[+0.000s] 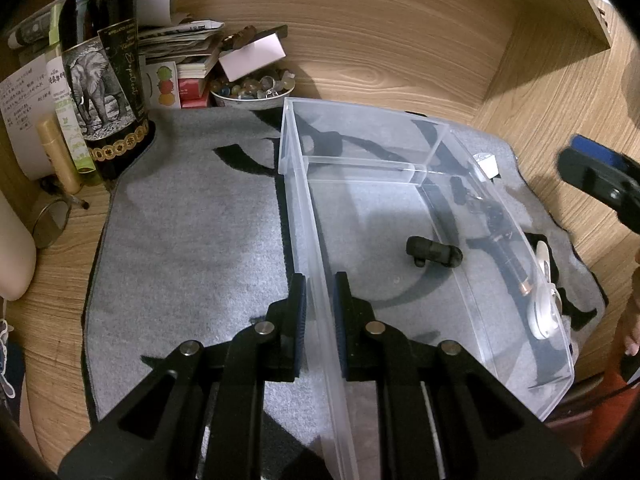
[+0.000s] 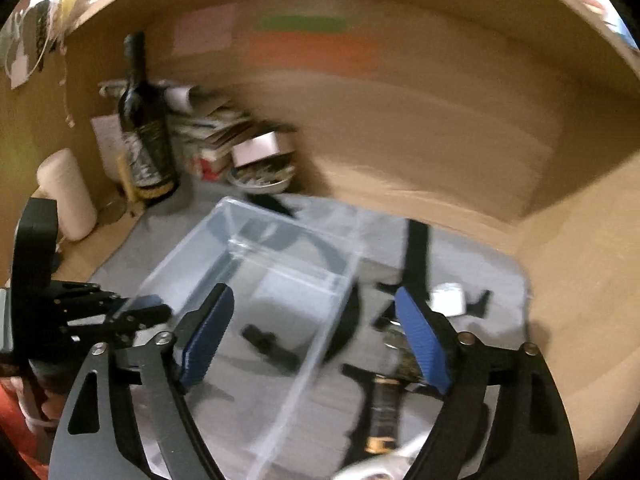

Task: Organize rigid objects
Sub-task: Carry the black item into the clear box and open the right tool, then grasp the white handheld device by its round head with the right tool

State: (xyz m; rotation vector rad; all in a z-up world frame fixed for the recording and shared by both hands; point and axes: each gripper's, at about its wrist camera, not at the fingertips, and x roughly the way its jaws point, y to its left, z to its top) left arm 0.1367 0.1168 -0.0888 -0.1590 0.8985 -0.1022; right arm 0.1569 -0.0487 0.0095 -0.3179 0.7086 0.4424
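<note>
A clear plastic box (image 1: 420, 168) stands on a grey mat (image 1: 192, 240). My left gripper (image 1: 320, 300) is shut on the box's left wall. A small black cylindrical piece (image 1: 434, 251) lies inside the box; it also shows in the right wrist view (image 2: 270, 344). To the right of the box lie a black pen-like stick (image 1: 508, 256), a white oval object (image 1: 544, 308) and a small white block (image 1: 486, 164). My right gripper (image 2: 316, 340) is open above the box (image 2: 280, 264) and its right wall; the view is blurred. The stick (image 2: 384, 412) and white block (image 2: 448, 300) lie below it.
A dark wine bottle (image 1: 104, 72) stands at the back left beside a stack of papers and books (image 1: 176, 40). A bowl of marbles (image 1: 252, 88) sits behind the box. A cream cylinder (image 2: 68, 196) and a round mirror (image 1: 50, 224) are at the left. Wooden walls enclose the desk.
</note>
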